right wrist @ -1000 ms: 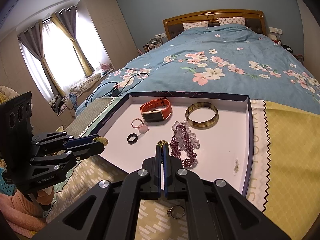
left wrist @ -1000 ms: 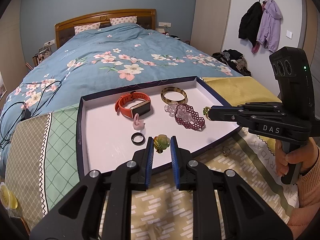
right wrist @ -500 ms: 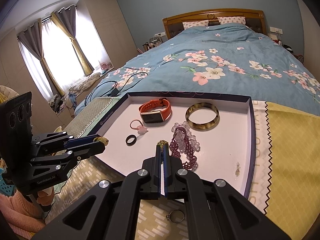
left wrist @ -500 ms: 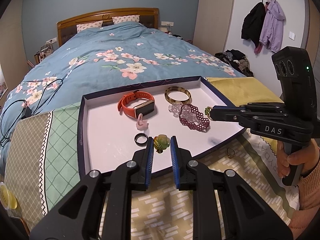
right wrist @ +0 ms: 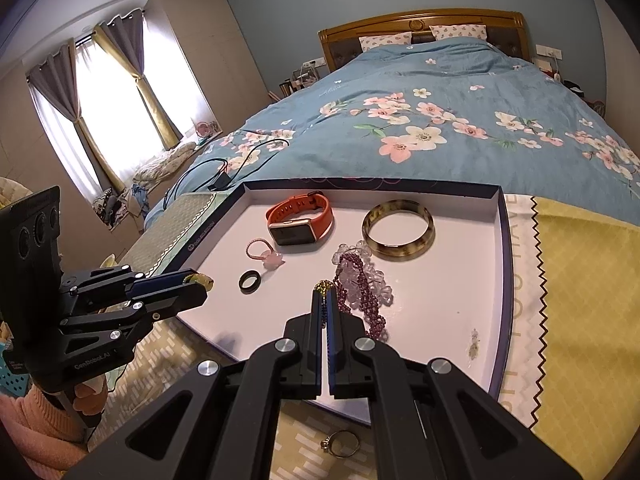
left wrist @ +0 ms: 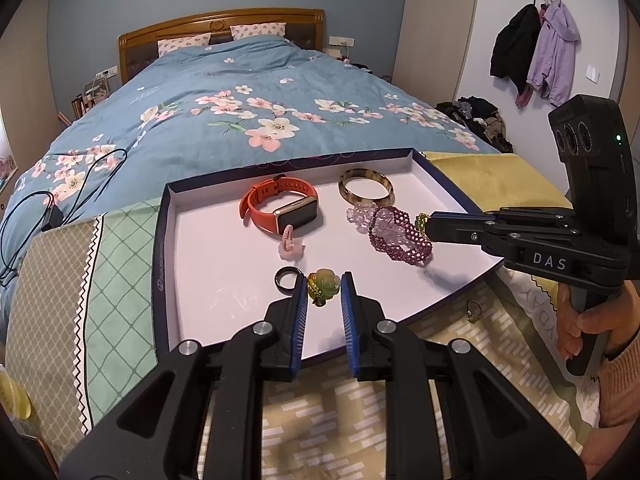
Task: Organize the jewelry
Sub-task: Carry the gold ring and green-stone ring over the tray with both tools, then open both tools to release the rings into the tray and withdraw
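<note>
- Left wrist view, starting at your left: the tray (left wrist: 162,240) lies on a patterned cloth (left wrist: 120,248) at the foot of the bed (left wrist: 224,120); its dark left wall stands upright, with bare white floor just inside it.
- Your left tool (left wrist: 324,294) sits over the tray's near edge, fingers narrowed around a green bead piece (left wrist: 324,283). One finger looks to touch it; you cannot tell whether the other does.
- Just left of that tool's tip lies a black ring (left wrist: 287,279), close beside the finger. Beyond it sit a pink ring (left wrist: 291,243) and the orange watch (left wrist: 286,209), the two nearly touching.
- Further right, an amber bangle (left wrist: 366,187) lies near the far wall, with a purple beaded bracelet (left wrist: 400,236) tangled with clear beads just in front of it.
- Your right tool (left wrist: 424,225) reaches in over the tray's right edge, fingers pressed together on a small green-gold beaded piece (left wrist: 421,222), hanging beside the purple bracelet.
- Right wrist view: the open white floor lies right of the bracelet, toward the right wall (right wrist: 505,264).
- Outside the near edge, a gold ring (right wrist: 340,443) rests on the cloth.
</note>
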Action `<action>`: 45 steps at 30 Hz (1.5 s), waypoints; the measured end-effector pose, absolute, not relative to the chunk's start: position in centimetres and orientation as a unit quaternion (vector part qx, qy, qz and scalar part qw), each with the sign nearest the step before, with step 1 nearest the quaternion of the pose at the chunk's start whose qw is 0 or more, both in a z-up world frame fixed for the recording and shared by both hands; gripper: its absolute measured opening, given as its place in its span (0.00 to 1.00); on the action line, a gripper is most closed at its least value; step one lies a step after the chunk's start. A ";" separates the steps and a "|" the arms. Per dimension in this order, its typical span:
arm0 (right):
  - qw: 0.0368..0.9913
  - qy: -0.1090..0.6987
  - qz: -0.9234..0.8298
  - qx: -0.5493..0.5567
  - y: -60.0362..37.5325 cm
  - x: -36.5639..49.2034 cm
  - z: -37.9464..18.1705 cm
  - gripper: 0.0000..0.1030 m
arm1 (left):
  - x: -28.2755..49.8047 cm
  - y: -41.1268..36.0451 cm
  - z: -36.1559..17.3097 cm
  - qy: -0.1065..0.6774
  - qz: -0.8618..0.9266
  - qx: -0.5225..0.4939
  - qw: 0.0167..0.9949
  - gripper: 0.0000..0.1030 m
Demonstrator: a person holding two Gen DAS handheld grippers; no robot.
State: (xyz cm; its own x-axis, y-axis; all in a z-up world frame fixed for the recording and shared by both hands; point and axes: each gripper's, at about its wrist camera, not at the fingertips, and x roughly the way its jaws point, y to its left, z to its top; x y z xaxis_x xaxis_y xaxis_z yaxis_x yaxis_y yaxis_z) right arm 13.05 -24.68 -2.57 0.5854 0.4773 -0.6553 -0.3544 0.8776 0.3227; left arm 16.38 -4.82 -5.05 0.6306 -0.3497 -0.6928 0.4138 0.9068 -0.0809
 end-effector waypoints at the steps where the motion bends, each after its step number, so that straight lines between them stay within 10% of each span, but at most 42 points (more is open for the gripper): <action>1: 0.887 0.391 0.234 0.079 -24.7 13.1 -2.6 0.01 | 16.5 -4.8 -5.1 0.375 -0.211 0.043 0.902 0.17; 45: 0.882 0.414 0.209 0.090 -25.0 14.6 -3.9 0.04 | 19.8 -5.2 -8.0 0.421 -0.183 0.039 0.887 0.17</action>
State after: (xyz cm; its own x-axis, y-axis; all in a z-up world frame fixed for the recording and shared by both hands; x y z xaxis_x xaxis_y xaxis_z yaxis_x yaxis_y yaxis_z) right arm 14.62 -25.03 -3.91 0.5705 0.4427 -0.6918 -0.2942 0.8965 0.3312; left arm 19.81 -5.16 -8.01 0.5781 -0.2921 -0.7619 0.3578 0.9299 -0.0850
